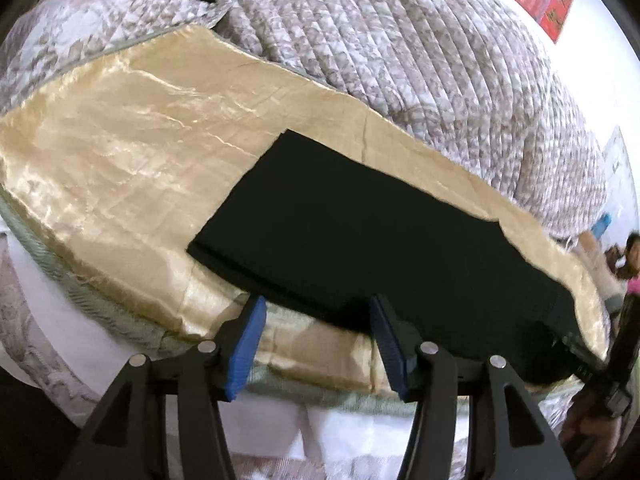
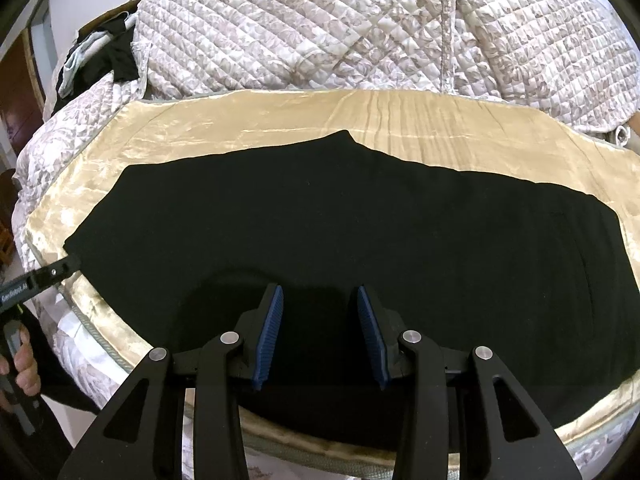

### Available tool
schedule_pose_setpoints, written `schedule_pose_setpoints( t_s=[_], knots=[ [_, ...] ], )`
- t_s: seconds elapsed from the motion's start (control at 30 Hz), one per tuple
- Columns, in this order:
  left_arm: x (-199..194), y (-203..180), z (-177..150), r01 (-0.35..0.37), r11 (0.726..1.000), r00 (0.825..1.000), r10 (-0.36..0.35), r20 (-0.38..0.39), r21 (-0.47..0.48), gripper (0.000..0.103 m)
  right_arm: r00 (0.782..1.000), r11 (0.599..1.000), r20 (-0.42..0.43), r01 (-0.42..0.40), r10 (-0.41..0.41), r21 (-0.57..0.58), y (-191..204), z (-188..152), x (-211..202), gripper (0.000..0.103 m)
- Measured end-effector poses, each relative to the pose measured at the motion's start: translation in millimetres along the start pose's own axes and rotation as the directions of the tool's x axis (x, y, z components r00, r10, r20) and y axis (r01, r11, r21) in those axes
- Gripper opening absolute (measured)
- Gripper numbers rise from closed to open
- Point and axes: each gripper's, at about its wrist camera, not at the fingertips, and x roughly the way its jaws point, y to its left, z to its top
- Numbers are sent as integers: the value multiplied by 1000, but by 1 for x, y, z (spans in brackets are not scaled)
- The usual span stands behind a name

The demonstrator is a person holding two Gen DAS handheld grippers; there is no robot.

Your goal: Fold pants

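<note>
blue-padded left tool (image 1: 316, 344) hovers with jaws apart over the near edge of the black pants (image 1: 360, 240), nothing between the pads, which sit clear of the cloth. pants lie flat on a gold satin sheet (image 1: 120, 152) spread across the bed, with a quilt (image 1: 400, 40) bunched behind. in the right wrist view, the left tool's tip (image 2: 60, 270) sits at the left corner of the pants (image 2: 320, 208); whether it touches cannot be told. a hand (image 2: 20, 364) holds its grip. right tool (image 2: 320, 332) hangs over the pants' middle, jaws parted, gripping nothing. dark clothes (image 2: 116, 56) are heaped at far left.
</note>
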Motion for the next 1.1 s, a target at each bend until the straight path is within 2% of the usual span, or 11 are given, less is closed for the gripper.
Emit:
schedule_pose_setpoints(
  t_s=[0.17,0.27,0.3,0.37,0.47,0.57,0.7,0.83,0.93,1.1],
  knots=[
    [10,8,13,17,998,1000,-16,21,-63,58,1000,1000,11,1,-2,5,0,1,-2,39],
    [14,2,17,-13,999,999,14,37,-29,54,1000,1000,22,1,-1,8,-1,2,-4,39],
    [16,-1,18,-28,1000,999,29,42,-10,50,1000,1000,22,1,-1,10,-2,2,-5,39],
    [22,-3,23,-44,999,998,44,35,10,25,1000,1000,21,-2,2,16,-3,3,-5,39],
    [27,-6,29,-50,999,999,50,20,18,11,1000,1000,25,-6,5,29,-6,4,-7,40],
    [21,-16,33,-31,999,999,30,23,43,8,1000,999,30,0,-1,43,-9,5,-10,40],
    [9,-45,44,32,992,998,-38,47,123,8,1000,997,31,-7,4,83,-17,5,-12,39],
    [10,-82,52,111,974,992,-119,28,199,7,999,991,38,-5,0,130,-26,7,-15,39],
    [16,-118,52,185,946,982,-191,-5,265,7,999,986,47,10,-18,166,-35,8,-19,39],
    [31,-181,38,313,874,949,-302,-90,373,7,997,966,52,34,-49,256,-57,8,-26,39]
  ],
)
